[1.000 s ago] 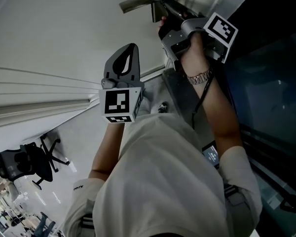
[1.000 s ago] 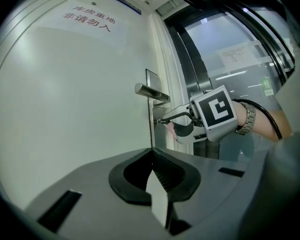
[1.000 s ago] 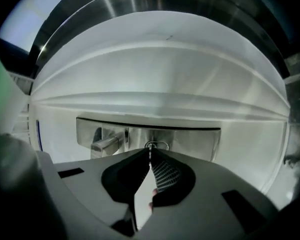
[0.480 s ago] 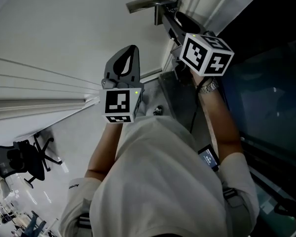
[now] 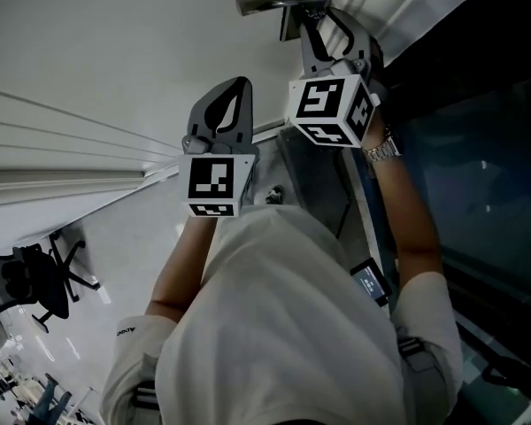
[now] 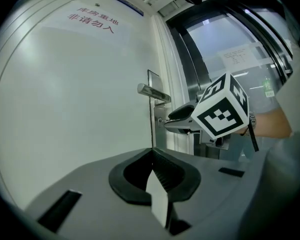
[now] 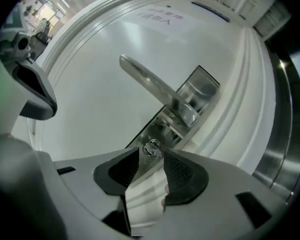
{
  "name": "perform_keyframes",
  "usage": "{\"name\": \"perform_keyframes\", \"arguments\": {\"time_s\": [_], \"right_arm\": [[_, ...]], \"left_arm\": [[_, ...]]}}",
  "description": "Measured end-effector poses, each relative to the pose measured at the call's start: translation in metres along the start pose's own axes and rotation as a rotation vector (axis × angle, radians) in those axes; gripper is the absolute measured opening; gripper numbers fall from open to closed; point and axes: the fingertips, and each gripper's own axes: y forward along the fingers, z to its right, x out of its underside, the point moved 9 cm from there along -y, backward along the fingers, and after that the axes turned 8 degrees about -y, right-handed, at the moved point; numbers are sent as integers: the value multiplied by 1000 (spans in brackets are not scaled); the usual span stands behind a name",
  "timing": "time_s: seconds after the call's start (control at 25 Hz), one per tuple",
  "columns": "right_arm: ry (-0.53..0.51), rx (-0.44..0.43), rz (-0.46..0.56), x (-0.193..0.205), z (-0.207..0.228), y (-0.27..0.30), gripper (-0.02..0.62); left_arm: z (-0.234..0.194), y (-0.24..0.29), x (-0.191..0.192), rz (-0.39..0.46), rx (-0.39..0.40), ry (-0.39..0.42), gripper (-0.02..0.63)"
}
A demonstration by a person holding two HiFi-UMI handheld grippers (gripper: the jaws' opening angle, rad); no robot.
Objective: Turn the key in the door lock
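Note:
A small silver key (image 7: 152, 146) sits in the lock of the steel lock plate (image 7: 200, 91), under the lever handle (image 7: 150, 81) (image 5: 283, 0). My right gripper (image 7: 151, 151) (image 5: 323, 18) is up at the lock. Its jaws have opened within the last second and stand apart, with the key head between their tips and the pads off it. My left gripper (image 5: 239, 85) (image 6: 152, 153) hangs in front of the white door (image 5: 115, 51), left of the handle, shut and holding nothing. The left gripper view shows the right gripper (image 6: 176, 120) below the handle (image 6: 152, 92).
A dark glass panel with a metal frame (image 5: 478, 149) runs along the right of the door. Red lettering (image 6: 90, 19) is printed high on the door. An office chair (image 5: 35, 277) stands on the floor far left. A small lit device (image 5: 369, 282) hangs at the person's hip.
The right gripper has rolled about its own axis, so its marker cube now faces the head camera, and its jaws have gone from shut to open. The left gripper has stayed put.

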Motion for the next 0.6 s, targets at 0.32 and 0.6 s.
{"name": "perform_keyframes", "arguments": {"time_s": [0.32,0.6], "right_arm": [[-247,68,-21,-7,-5,11,147],[-299,136,-35,-5,-10,18,17]], "left_arm": [[-8,-2,1,-3,-17,-14,9],[-18,2,2,-10,-26,-25,9]]}}
